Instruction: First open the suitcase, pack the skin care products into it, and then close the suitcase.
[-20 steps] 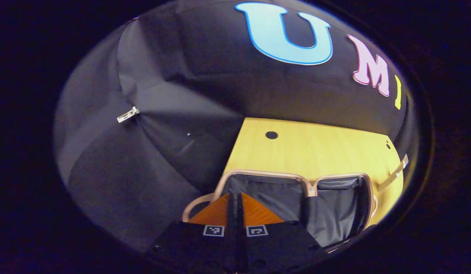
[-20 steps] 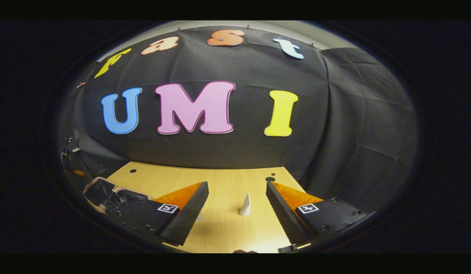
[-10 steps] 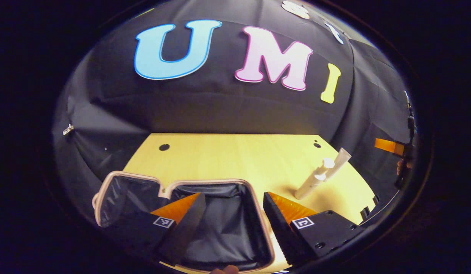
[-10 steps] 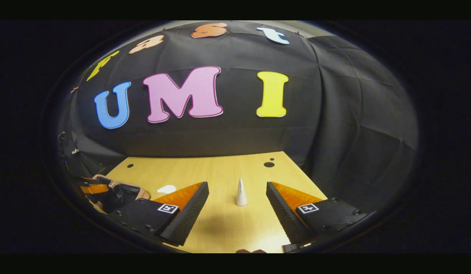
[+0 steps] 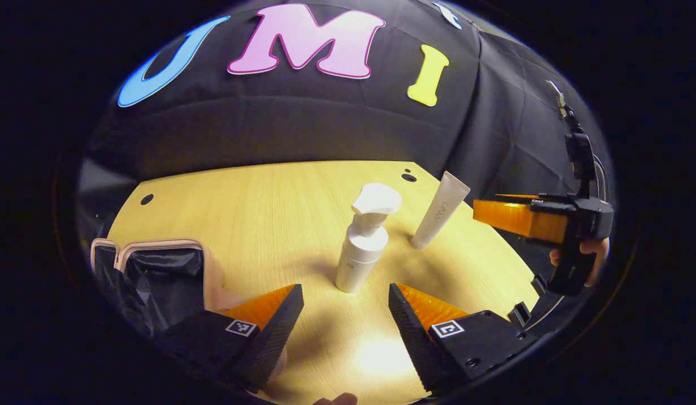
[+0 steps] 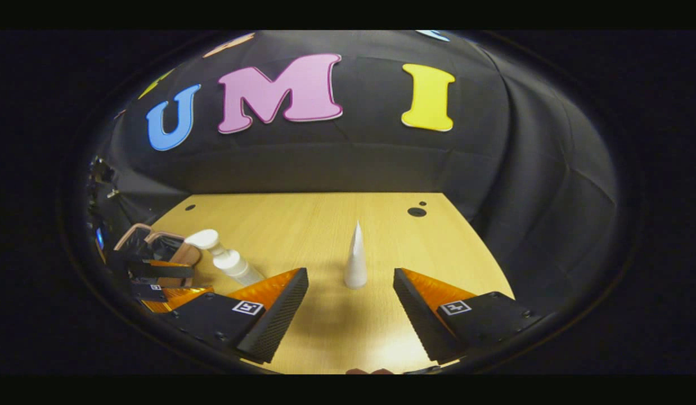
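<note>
Pump bottle [image 5: 363,247] upright on desk [image 5: 269,202], just ahead of wide left tool [image 5: 345,306] | tube [image 6: 355,259] ahead of wide right tool [image 6: 350,292] | suitcase [image 5: 156,270] open, dark-lined

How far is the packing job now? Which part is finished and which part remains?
Done: the suitcase lies open. In hand: nothing yet; the left hand-held gripper is open before the pump bottle, the right hand-held gripper open before the white tube. Left: packing both, then closing the suitcase.
</note>
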Demonstrator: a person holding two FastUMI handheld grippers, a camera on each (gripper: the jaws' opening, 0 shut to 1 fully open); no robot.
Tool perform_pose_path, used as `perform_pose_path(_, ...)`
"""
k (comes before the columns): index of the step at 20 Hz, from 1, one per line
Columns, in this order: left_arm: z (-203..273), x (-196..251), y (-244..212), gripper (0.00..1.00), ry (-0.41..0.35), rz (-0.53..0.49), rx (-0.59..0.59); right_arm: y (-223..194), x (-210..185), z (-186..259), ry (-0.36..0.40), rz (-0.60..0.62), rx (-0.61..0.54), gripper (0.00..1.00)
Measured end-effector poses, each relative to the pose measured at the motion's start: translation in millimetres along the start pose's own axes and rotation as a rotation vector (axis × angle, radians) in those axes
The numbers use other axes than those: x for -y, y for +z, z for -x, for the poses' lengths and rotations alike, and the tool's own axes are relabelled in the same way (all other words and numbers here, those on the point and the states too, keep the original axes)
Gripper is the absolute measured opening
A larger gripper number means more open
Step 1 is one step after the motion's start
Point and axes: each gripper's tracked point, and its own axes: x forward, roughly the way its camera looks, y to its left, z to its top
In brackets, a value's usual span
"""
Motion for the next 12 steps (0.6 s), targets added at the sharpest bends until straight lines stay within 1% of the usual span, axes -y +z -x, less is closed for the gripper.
perform_pose_path(2,-21.9,0.3,-1.9,0.96,0.018,-0.011,-0.010,-15.4,0.4,-28.1,0.006,-0.001,-0.033,0.98)
perform_pose_path(5,-48.2,-5.8,-2.8,0.97,0.052,0.002,-0.023,-28.4,2.0,-59.5,0.015,-0.012,-0.065,0.97)
perform_pose_path(6,-57.7,-8.0,-3.1,0.97,0.060,0.004,-0.025,-30.5,2.2,-69.6,0.022,-0.015,-0.070,0.94)
perform_pose_path(7,-65.5,-9.1,-1.7,0.96,0.070,0.006,-0.024,-31.9,3.0,-81.1,0.024,-0.017,-0.067,0.98)
perform_pose_path(9,-77.7,-13.4,-0.2,0.97,0.084,0.009,-0.026,-33.7,3.7,-97.9,0.027,-0.023,-0.069,0.97)
perform_pose_path(12,-93.3,-15.6,1.9,0.97,0.102,0.015,-0.033,-38.6,6.6,-117.2,0.022,-0.064,-0.085,0.98)
